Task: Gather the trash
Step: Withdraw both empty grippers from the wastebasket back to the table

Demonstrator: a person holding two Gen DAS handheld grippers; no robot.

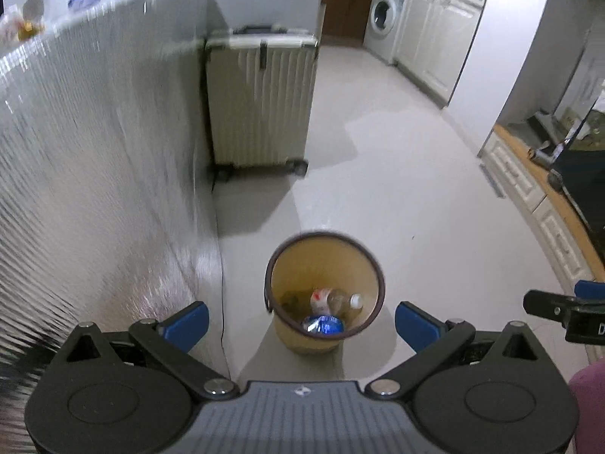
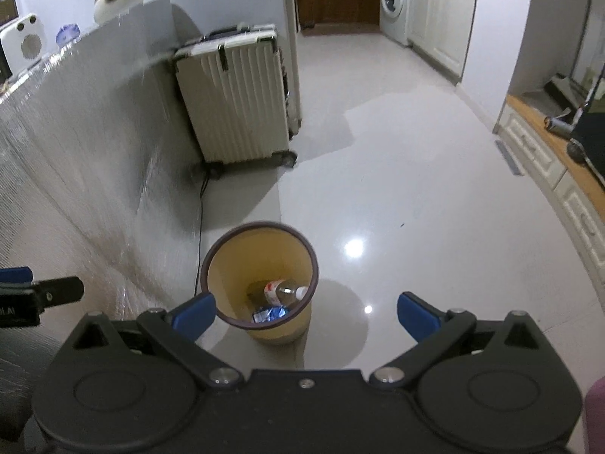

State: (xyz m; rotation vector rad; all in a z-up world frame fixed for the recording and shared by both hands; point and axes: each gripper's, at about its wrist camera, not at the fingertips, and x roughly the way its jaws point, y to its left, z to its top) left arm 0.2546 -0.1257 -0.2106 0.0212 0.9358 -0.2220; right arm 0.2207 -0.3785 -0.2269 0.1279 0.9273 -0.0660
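Left tool [image 1: 301,319]: blue fingertips [image 1: 188,325] spread wide, nothing between them, touching nothing. Right tool [image 2: 306,316]: likewise spread wide and empty. Both are held above the floor [image 2: 397,189], angled down, side by side; each shows at the edge of the other's view.

Yellow bin [image 1: 325,335] with dark rim stands on the floor just ahead of and below both tools, centred for the left, left of centre for the right. Inside: a clear bottle [image 1: 336,299] with a red-white label lying on its side, and a crumpled blue wrapper [image 1: 323,324] nearer the tools.

Behind: cream suitcase [image 2: 238,106] upright against a wall. Far back: washing machine [image 2: 393,3].
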